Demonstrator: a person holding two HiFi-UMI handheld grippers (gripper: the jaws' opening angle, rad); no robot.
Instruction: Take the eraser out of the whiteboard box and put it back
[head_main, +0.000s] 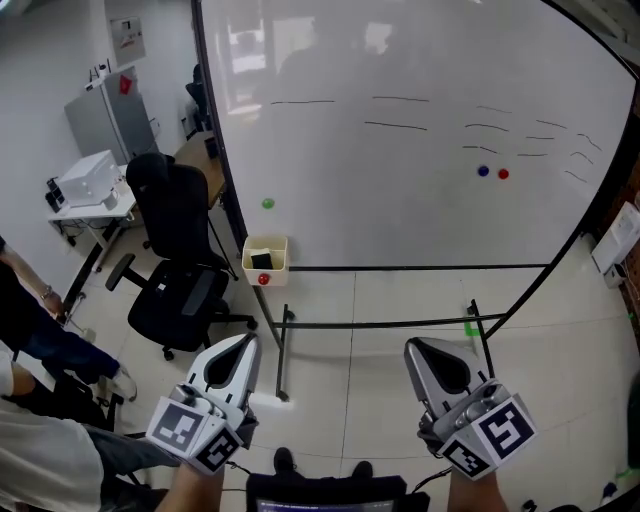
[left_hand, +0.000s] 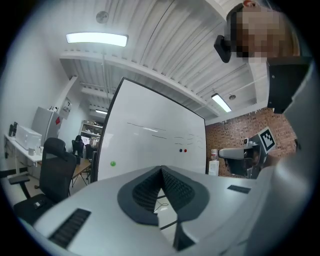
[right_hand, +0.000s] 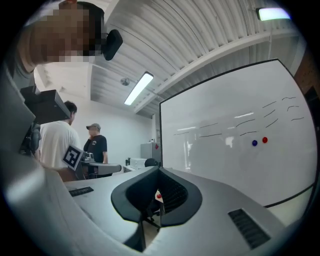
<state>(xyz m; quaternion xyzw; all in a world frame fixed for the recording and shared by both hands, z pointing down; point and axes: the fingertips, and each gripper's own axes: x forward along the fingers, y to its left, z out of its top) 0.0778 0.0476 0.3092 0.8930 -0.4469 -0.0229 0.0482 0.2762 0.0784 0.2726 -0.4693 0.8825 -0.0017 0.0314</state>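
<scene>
Cream square whiteboard box (head_main: 283, 256) holds a dark rectangular eraser (head_main: 261, 261).

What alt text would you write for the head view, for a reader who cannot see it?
From above, a person holds the left tongs and right tongs, both shut and empty, facing a whiteboard. A small box at the board's lower left corner holds a dark eraser; a black office chair stands beside it.

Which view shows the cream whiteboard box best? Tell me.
The head view: the cream open-topped box hangs at the whiteboard's lower left corner, something black inside. The right gripper view shows only a distant sliver; the left gripper view shows none.
</scene>
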